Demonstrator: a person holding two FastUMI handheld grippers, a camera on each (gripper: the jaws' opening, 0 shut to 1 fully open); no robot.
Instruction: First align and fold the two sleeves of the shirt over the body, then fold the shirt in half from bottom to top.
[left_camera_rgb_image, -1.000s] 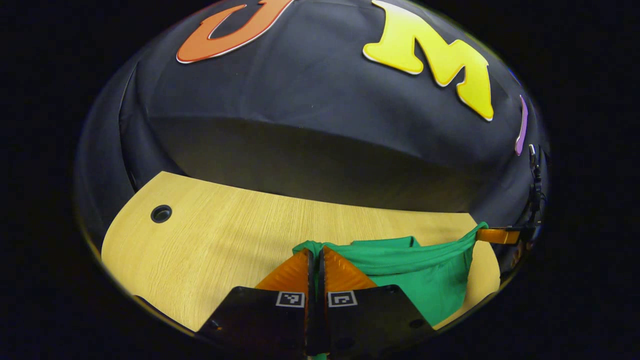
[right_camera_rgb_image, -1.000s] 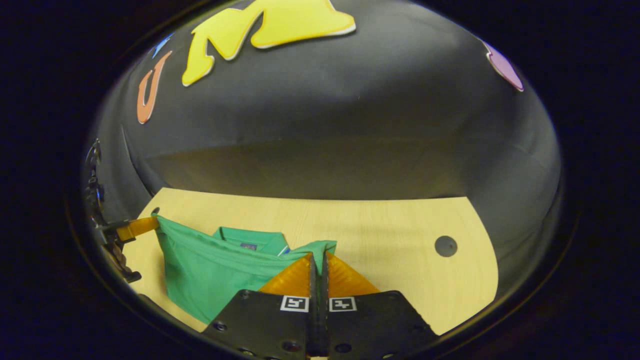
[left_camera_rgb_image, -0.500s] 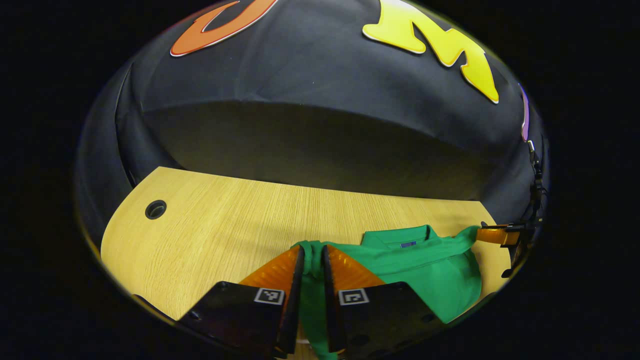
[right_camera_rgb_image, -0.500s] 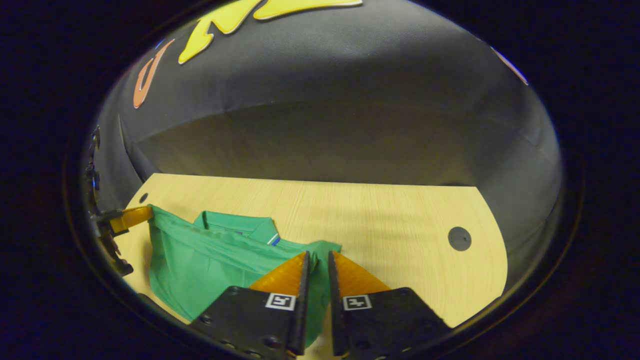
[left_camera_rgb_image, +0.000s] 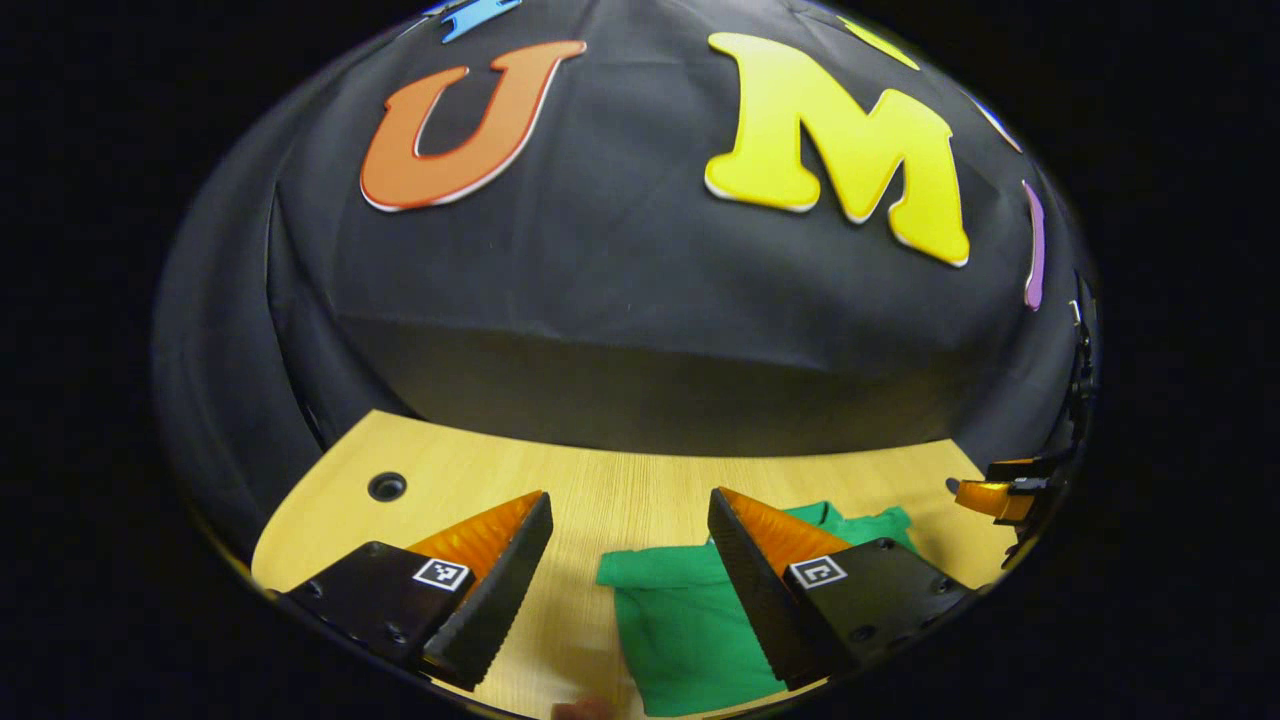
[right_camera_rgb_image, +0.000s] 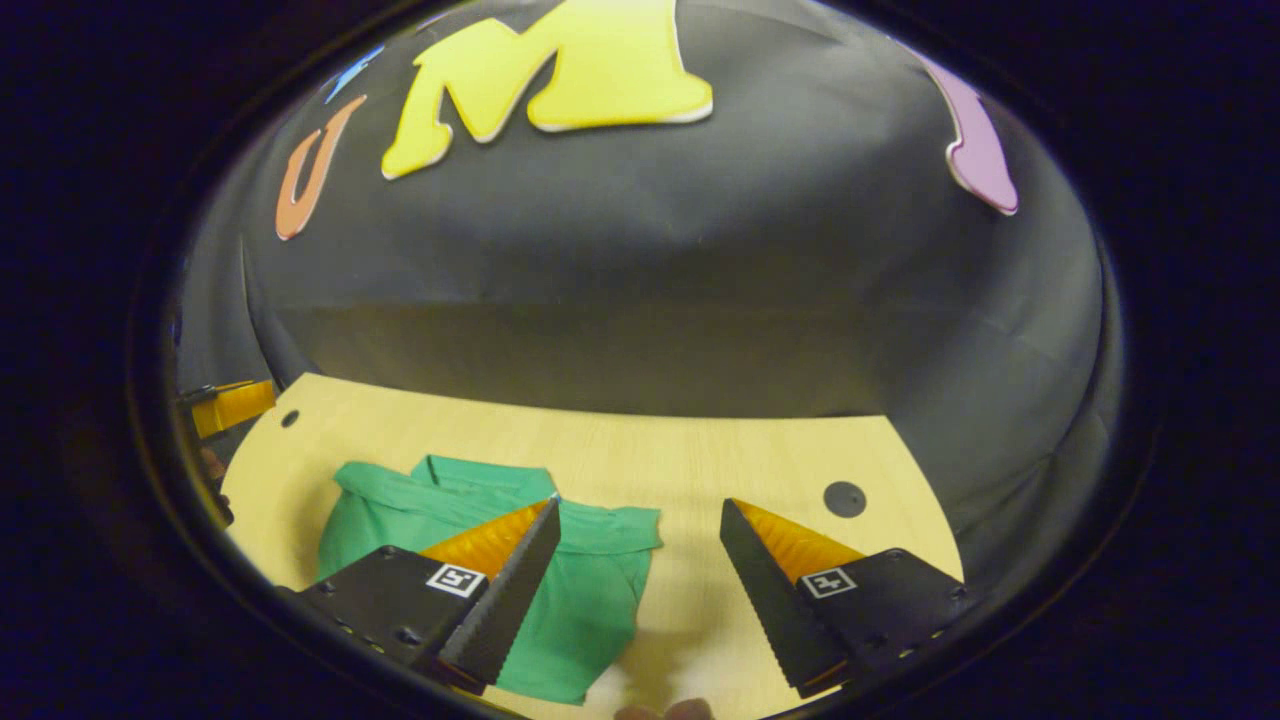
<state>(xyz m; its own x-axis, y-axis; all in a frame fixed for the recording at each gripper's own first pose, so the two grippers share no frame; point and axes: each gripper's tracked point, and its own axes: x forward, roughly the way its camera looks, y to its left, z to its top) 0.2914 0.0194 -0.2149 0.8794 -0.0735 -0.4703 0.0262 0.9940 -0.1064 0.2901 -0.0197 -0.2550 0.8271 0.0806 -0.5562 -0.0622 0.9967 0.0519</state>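
The green shirt (left_camera_rgb_image: 680, 620) lies folded on the wooden table (left_camera_rgb_image: 600, 490), its collar (right_camera_rgb_image: 480, 472) at the far edge. In the left gripper view my left gripper (left_camera_rgb_image: 628, 502) stands open above the shirt's left corner, with nothing between its fingers. My right gripper (right_camera_rgb_image: 640, 510) is open too, over the shirt's right corner (right_camera_rgb_image: 630, 520), holding nothing. Each view catches the other gripper at its edge: the right gripper (left_camera_rgb_image: 995, 492) at the far right of the left gripper view, the left gripper (right_camera_rgb_image: 228, 405) at the far left of the right gripper view.
The table has a round cable hole near each end (left_camera_rgb_image: 386, 487) (right_camera_rgb_image: 844, 498). Its far edge meets the black cloth wall (left_camera_rgb_image: 640, 330). A bit of a hand shows at the bottom of each view (right_camera_rgb_image: 665, 710).
Both grippers held the shirt's hem corners, shut on the cloth. They have opened wide, let the cloth drop onto the shirt, and drawn back and up from it.
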